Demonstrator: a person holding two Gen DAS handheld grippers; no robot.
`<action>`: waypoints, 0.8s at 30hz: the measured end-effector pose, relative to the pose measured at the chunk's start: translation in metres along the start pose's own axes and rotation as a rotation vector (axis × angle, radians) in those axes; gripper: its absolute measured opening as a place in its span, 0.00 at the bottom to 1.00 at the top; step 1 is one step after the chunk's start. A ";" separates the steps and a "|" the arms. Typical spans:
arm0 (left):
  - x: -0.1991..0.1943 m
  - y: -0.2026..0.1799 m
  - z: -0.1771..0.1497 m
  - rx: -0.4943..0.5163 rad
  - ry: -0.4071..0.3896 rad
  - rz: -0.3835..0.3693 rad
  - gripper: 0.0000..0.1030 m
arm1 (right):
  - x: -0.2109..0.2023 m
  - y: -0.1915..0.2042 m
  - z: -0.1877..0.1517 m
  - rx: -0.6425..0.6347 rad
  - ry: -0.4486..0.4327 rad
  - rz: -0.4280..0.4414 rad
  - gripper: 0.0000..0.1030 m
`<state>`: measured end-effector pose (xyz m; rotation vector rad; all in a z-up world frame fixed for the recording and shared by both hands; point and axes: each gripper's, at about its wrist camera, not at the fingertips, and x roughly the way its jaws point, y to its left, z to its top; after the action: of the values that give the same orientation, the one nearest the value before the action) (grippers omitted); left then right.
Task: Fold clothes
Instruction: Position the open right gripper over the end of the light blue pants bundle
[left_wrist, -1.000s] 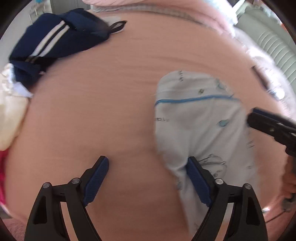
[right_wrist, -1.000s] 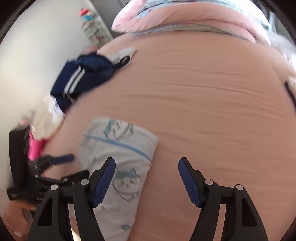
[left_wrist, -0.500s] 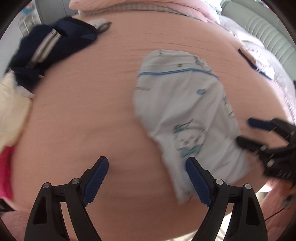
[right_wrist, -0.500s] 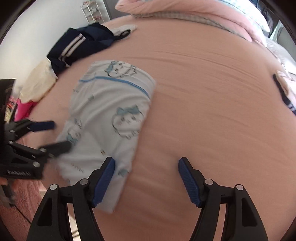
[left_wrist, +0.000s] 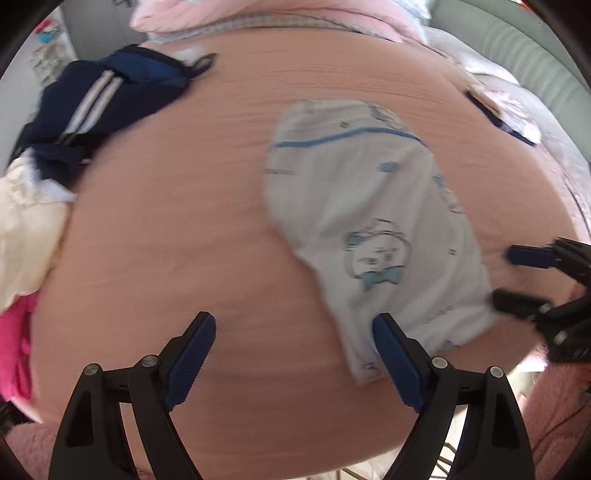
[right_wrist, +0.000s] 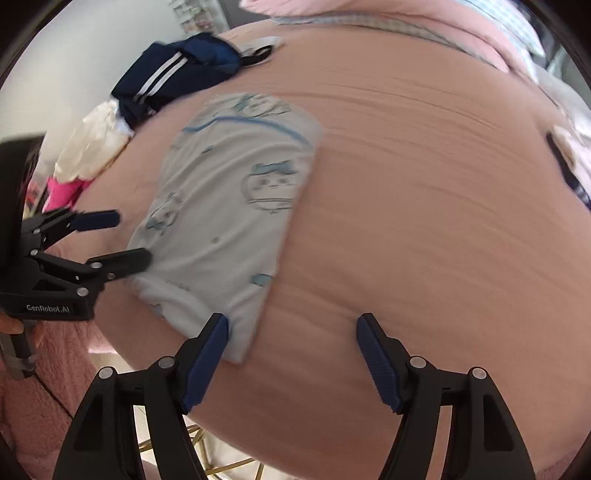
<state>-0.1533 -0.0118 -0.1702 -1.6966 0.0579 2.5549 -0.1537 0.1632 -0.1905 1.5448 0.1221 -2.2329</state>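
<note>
With both the left gripper (left_wrist: 291, 352) and right gripper (right_wrist: 291, 354) spread empty, the near corners of the white cartoon-printed folded garment (right_wrist: 236, 206) are best pinched together and carried evenly across the pink bedsheet (right_wrist: 424, 221).

We see a pale blue-white garment (left_wrist: 369, 221) lying flat and folded into a long narrow shape on the pink bed sheet (left_wrist: 184, 229), near its front edge. It carries printed cartoon cat faces and a thin blue piping line across its far end. Further back lies a crumpled navy garment with white stripes (right_wrist: 173, 77), beside a cream one (right_wrist: 92, 144) and a bright pink one (right_wrist: 62, 192).
</note>
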 end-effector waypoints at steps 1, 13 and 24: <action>0.000 0.007 0.003 -0.046 -0.010 -0.022 0.85 | -0.005 -0.007 0.000 0.021 -0.011 -0.033 0.69; 0.015 0.009 0.028 -0.109 -0.043 -0.063 0.85 | 0.002 0.008 0.003 -0.034 0.001 -0.021 0.69; 0.018 -0.017 0.053 -0.016 -0.073 -0.322 0.85 | 0.006 -0.047 0.102 0.012 -0.032 0.023 0.69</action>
<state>-0.2073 0.0095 -0.1665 -1.4756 -0.2217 2.3786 -0.2626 0.1736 -0.1650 1.5091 0.0811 -2.2433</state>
